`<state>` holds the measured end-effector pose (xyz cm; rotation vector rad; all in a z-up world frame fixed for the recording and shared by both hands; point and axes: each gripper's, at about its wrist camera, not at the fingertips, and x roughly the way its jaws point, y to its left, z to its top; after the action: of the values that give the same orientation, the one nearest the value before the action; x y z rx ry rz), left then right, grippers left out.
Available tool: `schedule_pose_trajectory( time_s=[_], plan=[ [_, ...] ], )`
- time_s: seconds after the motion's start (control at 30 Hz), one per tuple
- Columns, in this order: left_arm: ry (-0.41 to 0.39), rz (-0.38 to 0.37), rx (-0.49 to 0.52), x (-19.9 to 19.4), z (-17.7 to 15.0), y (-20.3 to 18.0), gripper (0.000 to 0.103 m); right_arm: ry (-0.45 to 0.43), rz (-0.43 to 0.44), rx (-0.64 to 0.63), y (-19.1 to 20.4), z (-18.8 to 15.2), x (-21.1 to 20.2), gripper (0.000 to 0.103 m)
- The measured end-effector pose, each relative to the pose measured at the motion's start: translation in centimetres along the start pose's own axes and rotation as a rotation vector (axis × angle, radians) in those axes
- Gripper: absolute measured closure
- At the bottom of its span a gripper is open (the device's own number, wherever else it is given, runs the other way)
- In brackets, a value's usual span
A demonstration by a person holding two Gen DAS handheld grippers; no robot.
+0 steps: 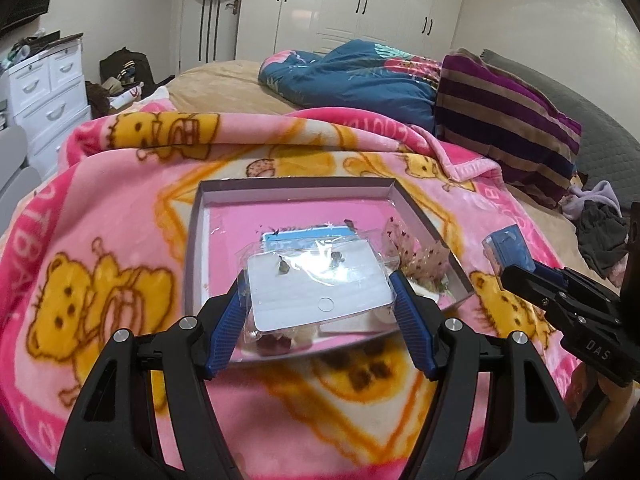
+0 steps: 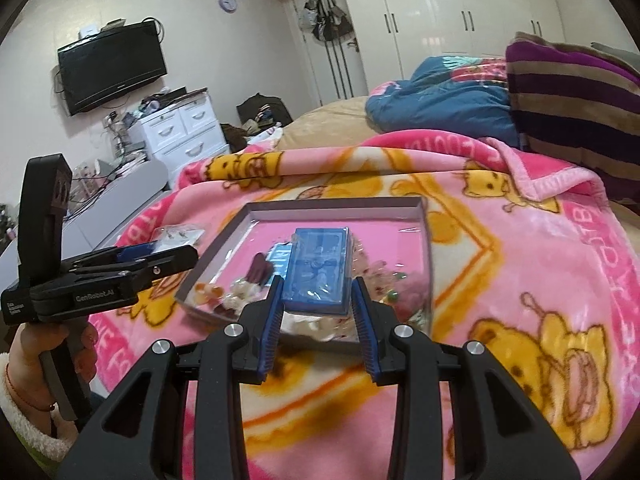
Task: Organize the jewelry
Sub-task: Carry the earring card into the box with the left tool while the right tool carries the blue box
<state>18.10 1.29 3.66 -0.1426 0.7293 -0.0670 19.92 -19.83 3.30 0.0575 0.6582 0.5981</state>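
Left tool (image 1: 320, 304) clamps an earring card (image 1: 316, 292); right tool (image 2: 316, 312) clamps a blue box (image 2: 318, 268). Only the right view shows a hand (image 2: 48, 352) over the tray (image 2: 340, 204).

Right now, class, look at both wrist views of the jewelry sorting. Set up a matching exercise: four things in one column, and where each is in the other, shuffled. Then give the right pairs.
Things:
1. white earring card in a clear bag
2. blue card packet
3. shallow box
4. striped purple blanket

Places:
A. lying open on the pink bear blanket
B. held between the right gripper fingers
C. held between the left gripper fingers
D. heaped at the far right of the bed

Pairs: 1-C, 2-B, 3-A, 4-D
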Motion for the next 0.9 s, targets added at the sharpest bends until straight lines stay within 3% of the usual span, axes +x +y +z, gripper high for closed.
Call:
schedule_pose_trajectory(
  time_s=[0.9],
  plan=[
    [0.096,-0.003,0.03,7.5,-0.3,-0.8,0.042,0.076,-0.08,0.057,-3.6,-0.8,6.0,0.07]
  ],
)
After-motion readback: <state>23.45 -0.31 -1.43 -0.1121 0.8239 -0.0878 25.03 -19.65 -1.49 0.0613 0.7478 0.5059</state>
